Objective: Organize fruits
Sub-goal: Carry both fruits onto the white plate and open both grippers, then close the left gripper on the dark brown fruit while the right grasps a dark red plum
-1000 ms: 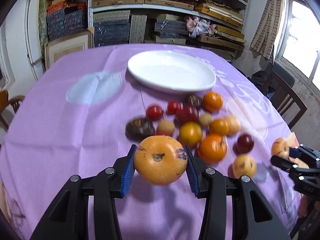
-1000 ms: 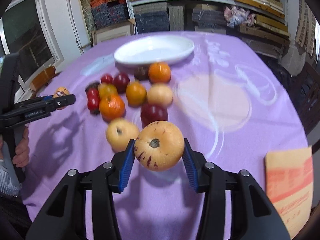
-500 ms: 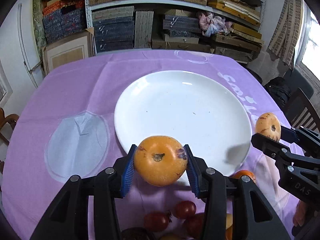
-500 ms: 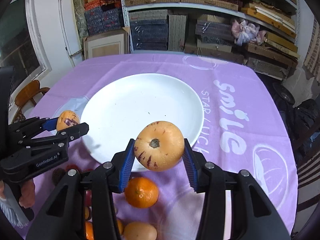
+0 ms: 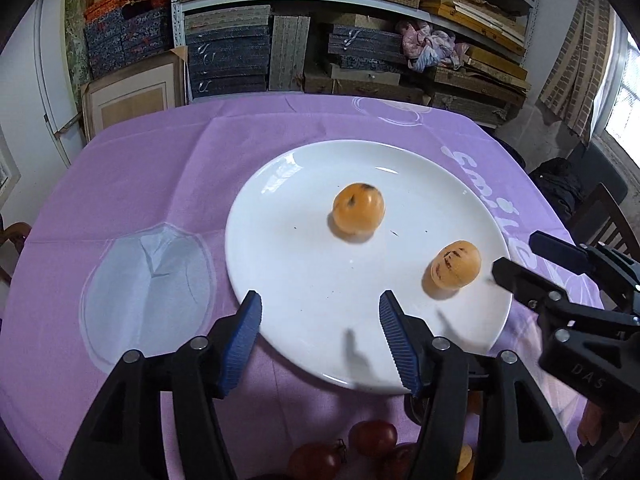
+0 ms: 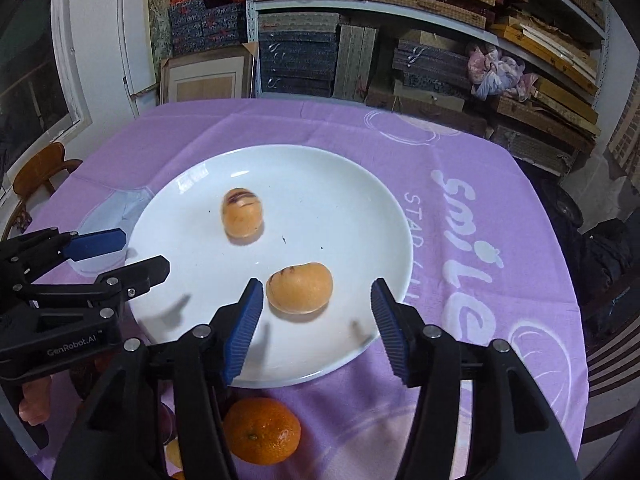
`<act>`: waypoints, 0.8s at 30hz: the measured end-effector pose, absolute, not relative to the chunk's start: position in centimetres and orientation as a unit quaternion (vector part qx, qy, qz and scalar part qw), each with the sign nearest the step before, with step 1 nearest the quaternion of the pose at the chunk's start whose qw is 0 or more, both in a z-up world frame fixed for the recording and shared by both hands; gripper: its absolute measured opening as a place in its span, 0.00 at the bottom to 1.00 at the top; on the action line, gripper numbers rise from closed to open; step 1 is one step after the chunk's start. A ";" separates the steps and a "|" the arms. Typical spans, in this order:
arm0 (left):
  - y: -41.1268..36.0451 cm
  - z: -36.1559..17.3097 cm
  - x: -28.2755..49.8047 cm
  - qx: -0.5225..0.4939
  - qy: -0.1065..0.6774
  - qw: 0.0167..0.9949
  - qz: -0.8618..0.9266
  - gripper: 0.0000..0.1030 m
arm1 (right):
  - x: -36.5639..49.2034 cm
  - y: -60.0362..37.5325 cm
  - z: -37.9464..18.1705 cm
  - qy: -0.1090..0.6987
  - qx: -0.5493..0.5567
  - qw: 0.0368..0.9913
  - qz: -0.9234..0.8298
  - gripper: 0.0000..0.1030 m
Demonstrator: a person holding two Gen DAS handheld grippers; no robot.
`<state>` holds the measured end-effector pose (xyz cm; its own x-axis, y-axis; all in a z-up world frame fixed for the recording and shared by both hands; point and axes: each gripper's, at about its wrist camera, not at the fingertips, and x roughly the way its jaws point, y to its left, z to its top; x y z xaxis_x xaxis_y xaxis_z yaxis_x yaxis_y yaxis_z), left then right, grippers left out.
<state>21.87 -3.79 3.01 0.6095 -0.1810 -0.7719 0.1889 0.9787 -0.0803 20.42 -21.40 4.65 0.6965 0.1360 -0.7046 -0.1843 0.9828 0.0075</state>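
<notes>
With two yellow-orange fruits now lying loose on the white plate (image 5: 280, 184), the step in hand is the release that ends a paired delivery. The left gripper (image 5: 320, 312) hangs over the near rim of the plate; its jaws have just been opening and stand moderately apart, with nothing between the blue pads. Its fruit, the orange-yellow fruit (image 5: 359, 208), lies near the middle of the plate, well clear of the fingers and slightly blurred, so it may not yet be at rest. The right gripper (image 6: 316, 296) hangs over the plate's near-right rim; its jaws have likewise just been opening. The purple-streaked fruit (image 6: 299, 287) lies on the plate just ahead of the gap between the pads, close to the left pad, but neither pad presses on it; whether that pad grazes it cannot be told from this angle. In the left wrist view the same streaked fruit (image 5: 455, 270) lies near the plate's right edge, just beside the right gripper's fingertips.

Judged from the layout, the task is at an early stage: a mandarin (image 6: 262, 430) and some dark red fruits (image 5: 372, 438) wait on the purple tablecloth (image 5: 160, 168) just short of the plate. The next move calls for drawing both grippers back without nudging the freed fruits, then closing on the nearest pieces left on the cloth.
</notes>
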 end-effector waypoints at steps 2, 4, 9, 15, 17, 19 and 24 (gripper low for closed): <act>-2.9 3.8 20.8 -0.003 0.423 0.901 -0.098 0.63 | 18.2 -22.6 6.8 0.347 0.000 0.933 0.096 0.72; -1.8 4.6 19.3 -0.006 0.411 0.907 -0.093 0.68 | 14.7 -24.1 9.0 0.286 0.019 0.951 0.113 0.95; 0.9 5.5 13.3 -0.008 0.378 0.923 -0.070 0.87 | 7.4 -26.0 10.1 0.240 -0.010 0.969 0.061 0.96; 2.4 2.7 7.4 -0.025 0.364 0.927 -0.084 0.91 | 1.1 -27.8 6.1 0.236 0.010 0.971 0.037 0.96; 2.4 1.5 7.0 -0.019 0.371 0.926 -0.069 0.91 | -0.1 -27.9 4.5 0.240 0.024 0.970 0.041 0.96; 2.7 0.4 7.3 -0.010 0.376 0.925 -0.050 0.91 | -1.1 -28.2 3.3 0.236 0.034 0.970 0.043 0.96; 3.5 -0.1 8.9 -0.020 0.392 0.919 -0.035 0.91 | -1.7 -29.9 2.9 0.234 0.077 0.968 0.048 0.96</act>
